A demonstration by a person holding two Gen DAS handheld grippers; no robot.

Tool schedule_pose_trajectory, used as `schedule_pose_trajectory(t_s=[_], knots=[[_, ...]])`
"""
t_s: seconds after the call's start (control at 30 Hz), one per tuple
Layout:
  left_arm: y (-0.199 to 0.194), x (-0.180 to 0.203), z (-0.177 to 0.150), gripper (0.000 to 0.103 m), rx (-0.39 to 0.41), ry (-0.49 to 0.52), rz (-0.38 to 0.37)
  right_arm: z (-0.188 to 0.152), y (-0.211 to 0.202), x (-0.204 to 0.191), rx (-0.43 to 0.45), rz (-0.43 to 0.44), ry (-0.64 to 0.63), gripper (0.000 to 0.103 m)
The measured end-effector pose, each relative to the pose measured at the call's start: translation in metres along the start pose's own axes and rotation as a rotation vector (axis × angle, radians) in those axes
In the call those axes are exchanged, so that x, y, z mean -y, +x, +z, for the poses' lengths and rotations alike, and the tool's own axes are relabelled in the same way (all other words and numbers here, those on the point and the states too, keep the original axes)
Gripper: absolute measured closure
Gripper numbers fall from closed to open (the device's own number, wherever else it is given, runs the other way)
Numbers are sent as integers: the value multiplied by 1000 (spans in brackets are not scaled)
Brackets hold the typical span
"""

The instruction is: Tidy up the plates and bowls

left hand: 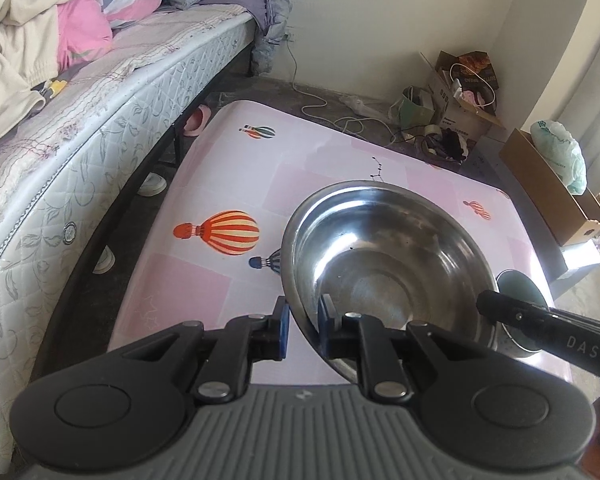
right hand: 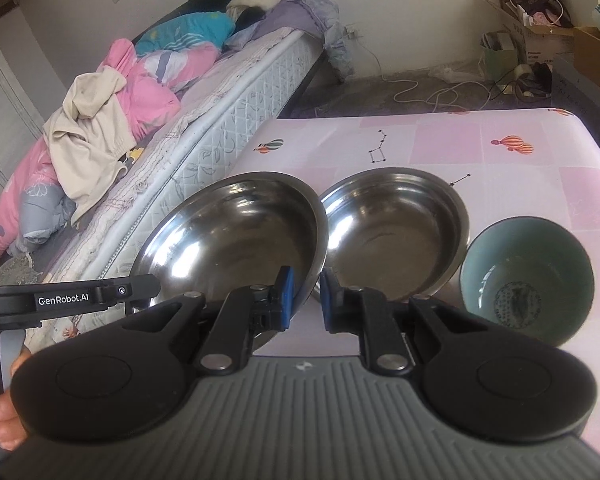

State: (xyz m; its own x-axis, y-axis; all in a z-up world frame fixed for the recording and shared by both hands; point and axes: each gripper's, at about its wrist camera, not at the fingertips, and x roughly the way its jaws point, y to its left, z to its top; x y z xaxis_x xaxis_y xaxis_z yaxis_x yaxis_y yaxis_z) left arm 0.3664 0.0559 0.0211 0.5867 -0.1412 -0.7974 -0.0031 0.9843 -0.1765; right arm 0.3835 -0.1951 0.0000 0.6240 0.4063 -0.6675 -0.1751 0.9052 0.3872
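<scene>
In the left wrist view my left gripper straddles the near rim of a steel plate, one blue pad on each side, and holds it lifted and tilted over the pink table. In the right wrist view that steel plate hangs at the left, tilted. A second steel plate lies on the table, with a teal ceramic bowl to its right. My right gripper is open and empty, just before the gap between the two plates. The bowl's rim shows behind the right gripper's body.
A bed with heaped bedding runs along the table's left side. Cardboard boxes and cables lie on the floor beyond the far edge. A brown box stands off the table's right. The left handle crosses the right view's lower left.
</scene>
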Motion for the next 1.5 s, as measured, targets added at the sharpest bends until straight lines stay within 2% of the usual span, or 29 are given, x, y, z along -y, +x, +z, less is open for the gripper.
schedule_pose_trajectory(t_s=[0.27, 0.47, 0.83, 0.97, 1.17, 1.2, 1.33, 1.4, 1.5], knots=[[38, 42, 22, 87, -30, 18, -45, 21, 1, 47, 20, -64, 33, 89], [73, 66, 32, 87, -58, 40, -36, 33, 19, 82, 0, -120, 52, 89], [106, 80, 33, 83, -83, 74, 24, 39, 64, 99, -48, -165, 15, 87], [107, 75, 33, 81, -57, 70, 24, 41, 70, 99, -45, -170, 7, 86], [99, 68, 35, 69, -26, 61, 20, 48, 69, 97, -25, -183, -1, 84], [100, 65, 36, 65, -30, 48, 19, 50, 69, 99, -24, -187, 3, 83], [109, 56, 35, 49, -71, 2, -18, 60, 79, 102, -32, -190, 18, 71], [116, 55, 34, 47, -106, -9, -47, 64, 88, 104, -56, -181, 26, 69], [124, 56, 31, 50, -142, -14, -64, 68, 105, 106, -109, -162, 57, 69]])
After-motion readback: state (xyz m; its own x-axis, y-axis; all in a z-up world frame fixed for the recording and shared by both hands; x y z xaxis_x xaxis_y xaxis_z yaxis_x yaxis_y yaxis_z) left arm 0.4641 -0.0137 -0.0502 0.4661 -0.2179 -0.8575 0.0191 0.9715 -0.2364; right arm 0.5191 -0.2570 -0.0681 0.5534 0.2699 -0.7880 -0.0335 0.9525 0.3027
